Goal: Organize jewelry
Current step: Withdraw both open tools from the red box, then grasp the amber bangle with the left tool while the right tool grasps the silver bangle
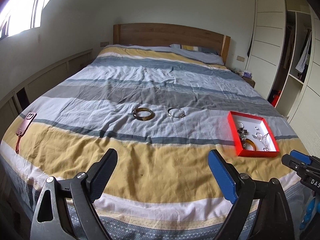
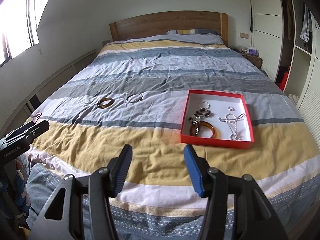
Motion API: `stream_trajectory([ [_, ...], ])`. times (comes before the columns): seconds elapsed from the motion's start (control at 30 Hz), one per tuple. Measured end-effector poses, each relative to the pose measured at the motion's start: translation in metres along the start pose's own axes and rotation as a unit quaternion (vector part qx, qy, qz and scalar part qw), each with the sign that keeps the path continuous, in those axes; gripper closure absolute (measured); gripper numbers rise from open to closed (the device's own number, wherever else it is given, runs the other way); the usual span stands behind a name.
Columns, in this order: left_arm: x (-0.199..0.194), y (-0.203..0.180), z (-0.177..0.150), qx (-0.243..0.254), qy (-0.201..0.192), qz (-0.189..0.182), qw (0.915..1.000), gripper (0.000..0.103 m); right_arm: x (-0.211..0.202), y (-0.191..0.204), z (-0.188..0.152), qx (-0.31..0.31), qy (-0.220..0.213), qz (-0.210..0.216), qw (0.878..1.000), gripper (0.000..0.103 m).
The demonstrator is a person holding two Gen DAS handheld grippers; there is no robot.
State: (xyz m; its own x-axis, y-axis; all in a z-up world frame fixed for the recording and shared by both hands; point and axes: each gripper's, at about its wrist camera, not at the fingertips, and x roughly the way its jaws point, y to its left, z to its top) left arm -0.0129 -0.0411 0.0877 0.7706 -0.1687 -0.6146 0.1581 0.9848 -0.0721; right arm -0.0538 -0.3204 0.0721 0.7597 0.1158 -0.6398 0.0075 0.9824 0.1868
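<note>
A wide bed covered by a striped quilt of yellow, blue, grey and white bands [image 1: 160,84] is seen from its foot end in both wrist views. A shallow red cardboard box with a white lining [image 2: 212,140] is set on the quilt toward the right side. Inside it, a brown amber-coloured bangle [image 2: 212,130], a dark beaded bracelet [image 2: 202,115], a silver chain necklace [image 2: 234,124] and a small silver ring [image 2: 230,108] are held. Two pieces are left lying on the quilt well apart from the box: a second brown amber-coloured bangle [image 1: 143,114] and, just beside it on the right, a thin silver wire bracelet [image 1: 176,113]. A pink-cased phone with a strap [image 1: 27,123] is laid near the bed's left edge. The left gripper [image 1: 162,159] is held above the yellow band with its fingers spread wide and nothing between them. The right gripper [image 2: 158,154] is likewise released and empty, close in front of the box.
</note>
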Motion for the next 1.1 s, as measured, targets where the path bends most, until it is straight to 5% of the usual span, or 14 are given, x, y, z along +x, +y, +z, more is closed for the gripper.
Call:
stream_trajectory([
  [0.27,0.02,0.012,-0.002,-0.009,0.013,0.014,0.9998,0.012,0.024,0.003,-0.002,-0.002,0.025,0.006,1.0,0.051],
  [1.1,0.14,0.067,-0.023,-0.034,0.138,0.046,0.9889,0.014,0.145,0.026,0.013,-0.026,0.109,0.054,0.992,0.051],
])
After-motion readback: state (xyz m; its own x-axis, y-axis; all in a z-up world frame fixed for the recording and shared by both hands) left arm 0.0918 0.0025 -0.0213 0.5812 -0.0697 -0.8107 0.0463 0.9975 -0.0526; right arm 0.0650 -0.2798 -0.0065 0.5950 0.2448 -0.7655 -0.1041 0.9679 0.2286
